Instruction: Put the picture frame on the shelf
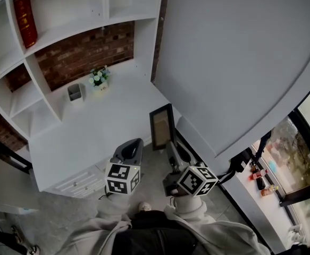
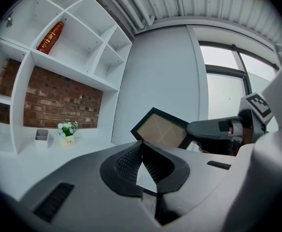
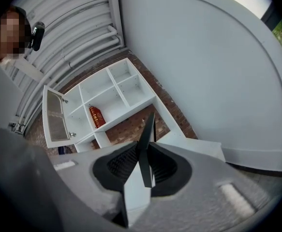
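The picture frame [image 1: 161, 126] is black-edged with a tan pane, and it hangs upright off the front right corner of the white shelf unit's wide ledge [image 1: 112, 116]. My right gripper [image 1: 172, 145] is shut on its lower edge. In the right gripper view the frame [image 3: 147, 144] shows edge-on between the pads. In the left gripper view the frame [image 2: 161, 130] is tilted and sits beside the right gripper [image 2: 217, 129]. My left gripper [image 1: 133, 146] hovers just left of the frame, shut [image 2: 141, 145] with nothing in it.
On the ledge, against the brick back wall, stand a grey cup [image 1: 76, 92] and a small flower pot [image 1: 99, 80]. A red bottle [image 1: 25, 20] fills one upper cubby. To the right rises a white wall [image 1: 240, 62], and grey floor lies below.
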Motion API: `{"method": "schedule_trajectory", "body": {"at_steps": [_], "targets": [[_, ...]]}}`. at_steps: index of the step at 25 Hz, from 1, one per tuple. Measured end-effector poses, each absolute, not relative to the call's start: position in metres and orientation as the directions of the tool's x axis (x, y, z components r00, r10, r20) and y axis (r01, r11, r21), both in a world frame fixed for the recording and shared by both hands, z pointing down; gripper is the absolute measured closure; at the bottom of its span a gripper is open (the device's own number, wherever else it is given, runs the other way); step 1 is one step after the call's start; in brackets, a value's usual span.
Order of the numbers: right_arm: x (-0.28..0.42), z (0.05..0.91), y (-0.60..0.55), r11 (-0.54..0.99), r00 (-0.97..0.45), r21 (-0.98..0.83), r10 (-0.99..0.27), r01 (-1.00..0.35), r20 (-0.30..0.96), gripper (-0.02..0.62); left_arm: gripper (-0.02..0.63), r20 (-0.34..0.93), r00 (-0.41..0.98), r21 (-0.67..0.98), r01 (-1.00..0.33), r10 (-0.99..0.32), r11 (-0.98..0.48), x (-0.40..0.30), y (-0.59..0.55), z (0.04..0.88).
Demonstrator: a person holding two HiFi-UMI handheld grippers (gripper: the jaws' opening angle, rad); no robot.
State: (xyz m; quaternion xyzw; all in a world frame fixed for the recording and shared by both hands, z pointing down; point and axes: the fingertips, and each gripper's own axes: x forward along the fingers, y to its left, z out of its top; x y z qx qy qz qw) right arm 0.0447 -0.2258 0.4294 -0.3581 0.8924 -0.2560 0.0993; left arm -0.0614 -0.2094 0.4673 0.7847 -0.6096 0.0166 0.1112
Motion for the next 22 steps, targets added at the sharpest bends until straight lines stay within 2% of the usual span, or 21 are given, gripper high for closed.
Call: {"method": "schedule_trajectory", "body": {"at_steps": [12, 22], "targets": [[0.039, 0.429, -0.263, 0.649, -0.772, -0.566, -0.634, -0.509, -0.033, 0.526, 0.603, 0.174, 0.192, 0.179, -0.971, -0.966, -0.161, -0.064, -0.237, 0.483], [0.044, 0.44, -0.275, 0.624, -0.769, -0.596, -0.639, -0.505, -0.017, 0.526, 0.603, 0.188, 0.216, 0.177, -0.967, -0.958, -0.183, -0.056, -0.256, 0.489]]}}
